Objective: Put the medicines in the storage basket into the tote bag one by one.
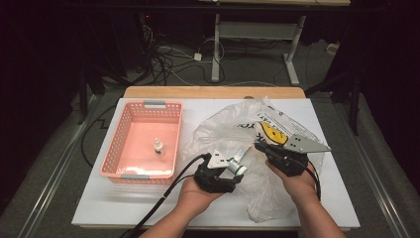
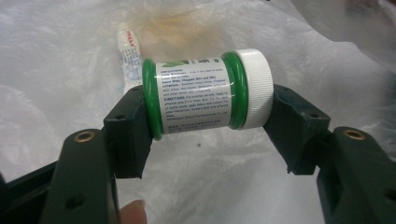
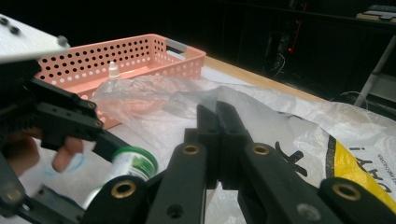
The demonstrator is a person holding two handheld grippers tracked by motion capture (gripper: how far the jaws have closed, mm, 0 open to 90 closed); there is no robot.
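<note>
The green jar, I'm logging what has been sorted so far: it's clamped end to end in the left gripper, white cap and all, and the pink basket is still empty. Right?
Not quite: the pink basket is not empty. The high view shows a small dropper bottle standing in it. The rest holds: the left gripper clamps the green jar end to end, its white cap against one jaw.

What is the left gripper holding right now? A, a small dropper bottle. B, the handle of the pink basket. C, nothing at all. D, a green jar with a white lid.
D: in the left gripper view, the left gripper clamps the green jar end to end, one jaw on its base, the other on its white lid.
</note>
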